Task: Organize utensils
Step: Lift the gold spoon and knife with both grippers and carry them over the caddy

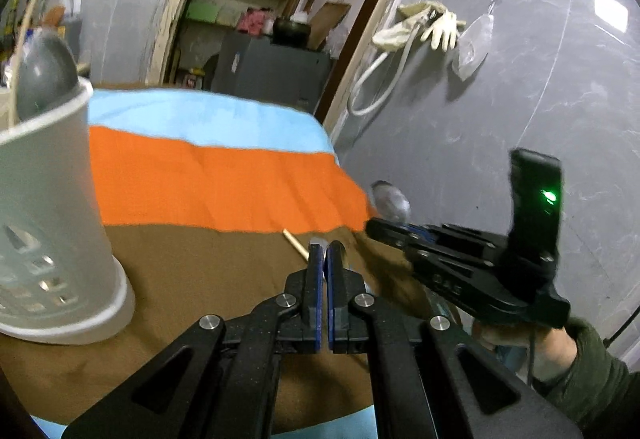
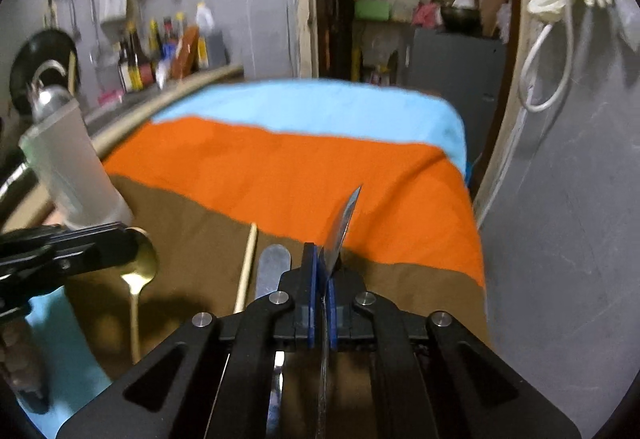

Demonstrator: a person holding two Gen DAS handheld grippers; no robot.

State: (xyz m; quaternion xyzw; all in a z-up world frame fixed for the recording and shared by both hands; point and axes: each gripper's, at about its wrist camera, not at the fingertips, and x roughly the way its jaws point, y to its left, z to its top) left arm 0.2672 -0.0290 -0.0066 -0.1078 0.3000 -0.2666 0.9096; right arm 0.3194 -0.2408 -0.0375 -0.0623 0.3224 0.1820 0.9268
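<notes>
My right gripper (image 2: pixel 324 257) is shut on a thin silver utensil (image 2: pixel 346 217) that sticks up edge-on past its fingertips. The left wrist view shows that gripper (image 1: pixel 382 229) at the right, with a rounded silver spoon bowl (image 1: pixel 390 199) beyond its tip. My left gripper (image 1: pixel 325 253) is shut, with nothing showing between its blue pads. Beside its tip (image 2: pixel 126 239) a gold spoon (image 2: pixel 138 271) lies on the brown cloth; I cannot tell whether they touch. A wooden chopstick (image 2: pixel 247 263) and a flat silver handle (image 2: pixel 274 265) lie nearby. A white perforated utensil holder (image 1: pixel 52 223) stands at the left with a grey ladle (image 1: pixel 44 75) in it.
A cloth striped brown, orange (image 1: pixel 216 183) and light blue covers the table. Grey walls stand close on the right, where gloves and a white hose (image 1: pixel 424 27) hang. An open doorway with shelves is behind the table. Bottles (image 2: pixel 160 47) line a counter at the far left.
</notes>
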